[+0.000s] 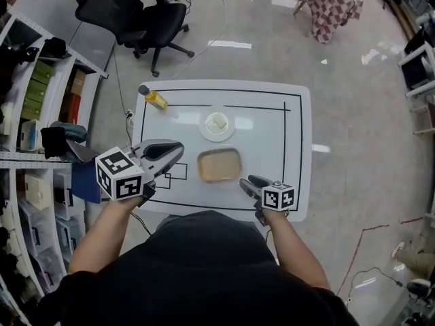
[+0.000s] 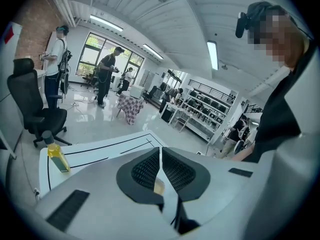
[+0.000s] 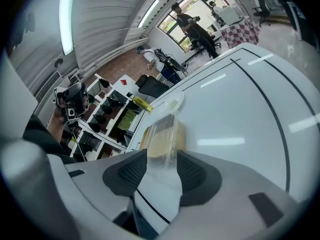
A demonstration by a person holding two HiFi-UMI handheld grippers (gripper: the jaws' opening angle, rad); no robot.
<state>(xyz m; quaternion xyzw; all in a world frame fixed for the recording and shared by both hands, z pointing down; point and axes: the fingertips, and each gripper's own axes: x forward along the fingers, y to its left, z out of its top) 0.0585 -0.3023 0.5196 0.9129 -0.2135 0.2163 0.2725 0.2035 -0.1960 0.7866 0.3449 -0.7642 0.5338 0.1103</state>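
A clear tub (image 1: pixel 219 165) with tan contents sits in the middle of the white table (image 1: pixel 292 148). Behind it stands a white plate (image 1: pixel 217 123) with a pale cube on it. A yellow bottle (image 1: pixel 155 99) lies at the table's far left corner. My left gripper (image 1: pixel 173 153) hovers over the table's left side, shut and holding nothing; its pads (image 2: pixel 172 171) meet, with the bottle (image 2: pixel 57 156) off to its left. My right gripper (image 1: pixel 247 183) is open by the tub's near right corner. The tub (image 3: pixel 162 139) stands just beyond its jaws.
A black office chair (image 1: pixel 143 19) stands beyond the table's far left. Shelves (image 1: pixel 41 114) full of boxes line the left side. A stand draped in checked cloth (image 1: pixel 329 9) is far right. Several people (image 2: pixel 106 76) stand across the room.
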